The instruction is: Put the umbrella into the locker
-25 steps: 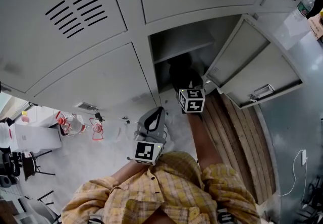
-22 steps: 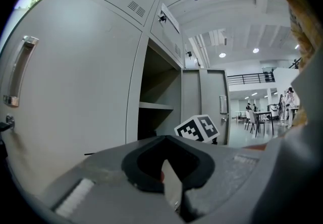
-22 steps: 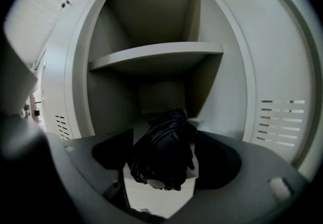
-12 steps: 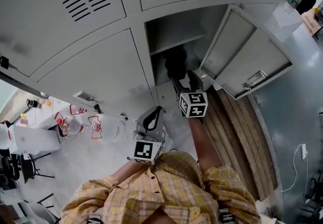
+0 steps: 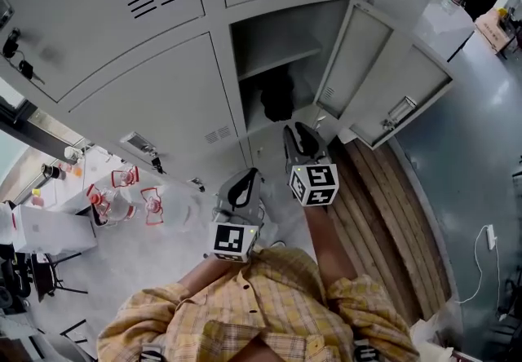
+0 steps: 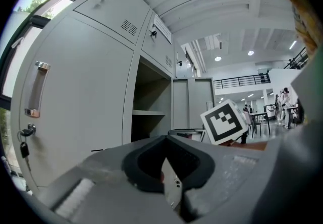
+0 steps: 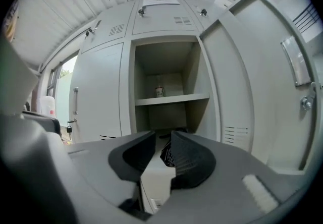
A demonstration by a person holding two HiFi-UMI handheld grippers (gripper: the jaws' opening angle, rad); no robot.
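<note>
The black umbrella (image 5: 277, 95) lies in the lower part of the open grey locker (image 5: 245, 46), under its shelf (image 7: 174, 99). In the right gripper view the umbrella (image 7: 166, 154) shows as a dark bundle beyond the jaws. My right gripper (image 5: 295, 132) hovers in front of the locker, apart from the umbrella; its jaws (image 7: 162, 138) are closing, a narrow gap is left and nothing is between them. My left gripper (image 5: 247, 178) hangs lower left of it, level, facing the closed locker doors; its jaws (image 6: 166, 141) are shut and empty.
The locker door (image 5: 371, 75) stands swung open to the right. A small can (image 7: 160, 91) sits on the shelf. Wooden planks (image 5: 383, 214) lie on the floor at the right. Bottles with red bands (image 5: 122, 197) stand at the left. Keys (image 5: 20, 67) hang in a neighbouring door.
My right gripper has drawn back out of the locker and upward, leaving the umbrella inside, and its jaws have narrowed. My left gripper shifted slightly.
</note>
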